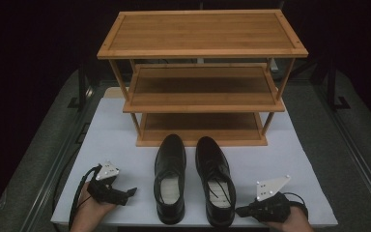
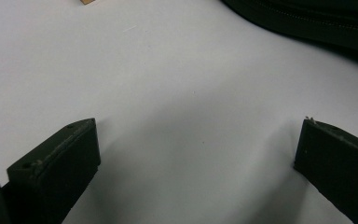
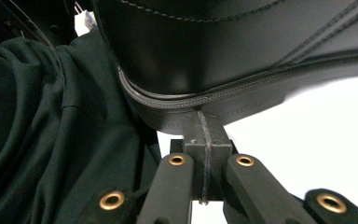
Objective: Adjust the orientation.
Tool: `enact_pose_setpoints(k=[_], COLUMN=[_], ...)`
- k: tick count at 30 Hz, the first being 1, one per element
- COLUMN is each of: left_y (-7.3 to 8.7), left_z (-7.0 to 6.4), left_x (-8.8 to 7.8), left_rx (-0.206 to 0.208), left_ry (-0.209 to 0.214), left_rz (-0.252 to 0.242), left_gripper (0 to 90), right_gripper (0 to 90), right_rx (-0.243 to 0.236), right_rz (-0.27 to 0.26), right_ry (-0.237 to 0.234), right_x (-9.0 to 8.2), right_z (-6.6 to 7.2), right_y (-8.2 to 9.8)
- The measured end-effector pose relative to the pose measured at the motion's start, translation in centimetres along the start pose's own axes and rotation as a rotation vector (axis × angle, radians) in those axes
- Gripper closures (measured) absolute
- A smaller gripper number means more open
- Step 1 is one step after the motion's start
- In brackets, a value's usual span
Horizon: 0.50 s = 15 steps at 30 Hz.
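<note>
Right gripper (image 3: 204, 122) jaws are pressed together, tips at heel of right black leather lace-up shoe (image 1: 216, 186); left gripper (image 2: 198, 154) is held wide open over white tabletop (image 2: 168, 84)

- Two black leather shoes: left shoe (image 1: 170, 179), right shoe (image 1: 215, 181).
- One wooden rack (image 1: 202, 72) with three shelves.
- Two hand-held grippers: left gripper (image 1: 128, 192), right gripper (image 1: 241, 211).
- One white table (image 1: 116, 145).
</note>
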State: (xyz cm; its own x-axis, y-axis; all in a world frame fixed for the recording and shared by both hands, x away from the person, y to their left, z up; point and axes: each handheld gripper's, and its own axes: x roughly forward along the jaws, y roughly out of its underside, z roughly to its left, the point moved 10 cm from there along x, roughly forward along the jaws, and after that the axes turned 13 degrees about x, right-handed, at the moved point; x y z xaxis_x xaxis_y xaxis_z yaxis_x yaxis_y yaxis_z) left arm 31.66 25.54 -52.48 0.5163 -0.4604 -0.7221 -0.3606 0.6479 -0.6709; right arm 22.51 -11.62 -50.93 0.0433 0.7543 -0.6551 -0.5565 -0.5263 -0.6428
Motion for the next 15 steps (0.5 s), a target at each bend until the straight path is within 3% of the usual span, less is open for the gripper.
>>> enact_pose_setpoints(k=[15], left_y=[0.0], left_z=[0.0], left_x=[0.0], left_rx=[0.0], left_ry=[0.0], left_rz=[0.0], left_gripper=[0.0], right_gripper=[90.0], right_rx=[-0.025], right_rz=[-0.009], right_ry=[-0.02], right_x=[0.69], right_z=[0.61], right_y=[-0.7])
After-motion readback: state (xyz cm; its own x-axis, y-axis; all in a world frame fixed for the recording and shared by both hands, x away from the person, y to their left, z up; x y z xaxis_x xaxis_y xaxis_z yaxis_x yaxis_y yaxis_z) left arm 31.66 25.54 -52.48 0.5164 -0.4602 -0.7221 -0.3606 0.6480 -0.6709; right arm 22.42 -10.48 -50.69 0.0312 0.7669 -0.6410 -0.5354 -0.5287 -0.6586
